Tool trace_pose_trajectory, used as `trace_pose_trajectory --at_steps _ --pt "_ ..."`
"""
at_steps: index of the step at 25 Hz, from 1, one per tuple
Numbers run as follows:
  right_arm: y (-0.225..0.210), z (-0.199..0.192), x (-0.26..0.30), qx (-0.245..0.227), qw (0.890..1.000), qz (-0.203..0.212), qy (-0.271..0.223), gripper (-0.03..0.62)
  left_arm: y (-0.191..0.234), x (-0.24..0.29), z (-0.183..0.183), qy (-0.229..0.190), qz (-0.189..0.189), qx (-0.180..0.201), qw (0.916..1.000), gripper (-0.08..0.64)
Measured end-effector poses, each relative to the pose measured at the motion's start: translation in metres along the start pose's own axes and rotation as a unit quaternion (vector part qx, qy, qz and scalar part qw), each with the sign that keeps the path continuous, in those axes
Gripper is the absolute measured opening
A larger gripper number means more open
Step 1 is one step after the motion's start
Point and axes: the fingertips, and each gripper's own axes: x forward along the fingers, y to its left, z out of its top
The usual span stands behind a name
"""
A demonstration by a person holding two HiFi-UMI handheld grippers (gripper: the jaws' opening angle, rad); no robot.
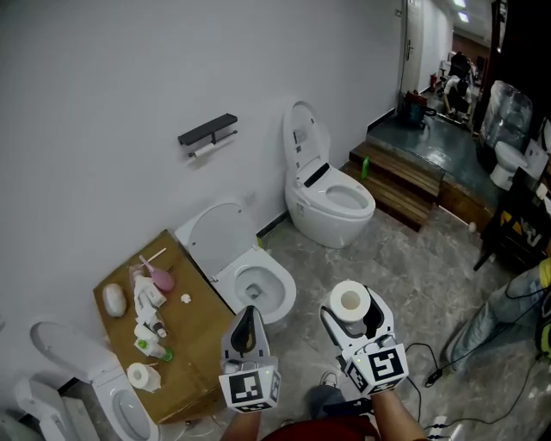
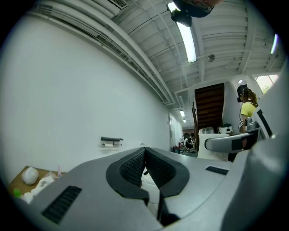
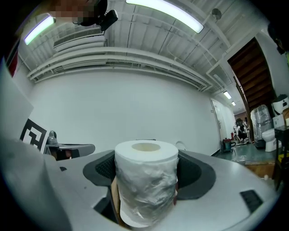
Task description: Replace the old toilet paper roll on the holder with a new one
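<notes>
On the white wall (image 1: 103, 69), well ahead of both tongs, the holder (image 1: 207, 129) and old roll (image 1: 204, 150) are mounted, so the new roll (image 1: 350, 299) is pinched upright in the right tongs (image 1: 352, 312), while the left tongs (image 1: 249, 312) are pressed together, empty, likely spared for removal.

Bright ceiling tube lights (image 3: 165, 13), soft shadows, sharp frames, fisheye-warped gripper views

Display or test room for bathroom fixtures, not a home bathroom: three toilets (image 1: 331, 202) stand side by side along one bare white wall (image 1: 103, 77) bearing a paper holder (image 1: 208, 131), under a ribbed industrial ceiling (image 2: 144, 31) with strip lights (image 2: 188, 40).
</notes>
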Motion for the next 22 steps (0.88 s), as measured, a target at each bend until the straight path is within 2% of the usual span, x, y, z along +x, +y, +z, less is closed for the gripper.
trace_pose_trajectory --at_steps 11,17,22 --pt "-0.113 0.002 0.076 0.014 0.999 0.042 0.005 0.385 -0.055 0.128 0.001 0.002 0.030 0.016 0.9994 0.015" --pt "-0.147 0.002 0.097 0.021 0.998 0.060 0.007 0.385 -0.077 0.165 -0.003 0.006 0.034 0.029 0.9990 0.015" --pt "-0.162 -0.006 0.130 0.030 0.997 0.067 0.009 0.385 -0.067 0.196 -0.017 0.013 0.046 0.026 0.9985 0.015"
